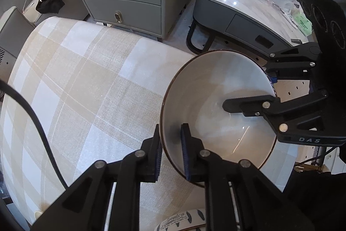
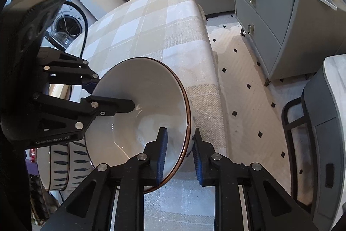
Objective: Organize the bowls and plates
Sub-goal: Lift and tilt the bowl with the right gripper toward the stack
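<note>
Left tool (image 1: 170,153) pinches white, brown-rimmed bowl (image 1: 216,101).

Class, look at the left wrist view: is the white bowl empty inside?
Yes, the white bowl shows only its bare glazed inside, apart from gripper fingers clamped over its rim.

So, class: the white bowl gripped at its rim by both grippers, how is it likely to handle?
The bowl looks like glazed ceramic, so probably rigid and breakable. Its glossy wall may slip between the left gripper pads. Pinched at opposite rims, with the right gripper too, it probably stays level.
</note>
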